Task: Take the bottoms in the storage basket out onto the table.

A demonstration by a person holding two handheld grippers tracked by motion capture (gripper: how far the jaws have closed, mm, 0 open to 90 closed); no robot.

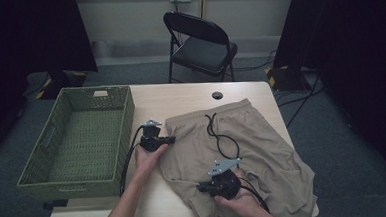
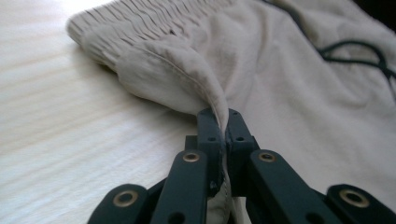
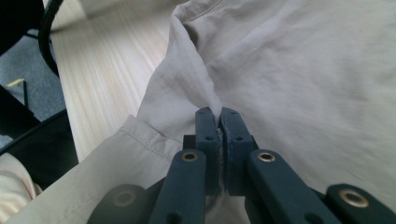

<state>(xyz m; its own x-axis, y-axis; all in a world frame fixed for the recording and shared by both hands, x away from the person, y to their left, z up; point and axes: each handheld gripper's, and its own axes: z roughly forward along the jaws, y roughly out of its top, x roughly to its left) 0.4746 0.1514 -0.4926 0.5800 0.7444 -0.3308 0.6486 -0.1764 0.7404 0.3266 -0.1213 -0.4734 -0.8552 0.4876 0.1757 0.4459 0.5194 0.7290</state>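
Note:
Beige shorts (image 1: pixel 263 150) with a black drawstring (image 1: pixel 221 134) lie spread on the right half of the wooden table (image 1: pixel 185 96). My left gripper (image 1: pixel 170 139) is at the shorts' left edge, shut on a fold of the fabric (image 2: pixel 187 70) just below the gathered waistband (image 2: pixel 140 23). My right gripper (image 1: pixel 200 187) sits at the shorts' near edge, shut on a pinched ridge of the cloth (image 3: pixel 196 88) close to a hem (image 3: pixel 140 135).
A green woven basket (image 1: pixel 126 122), with nothing in it, stands on the table's left side, close to my left gripper. A black folding chair (image 1: pixel 202 43) is behind the table. Bare wood lies between basket and shorts.

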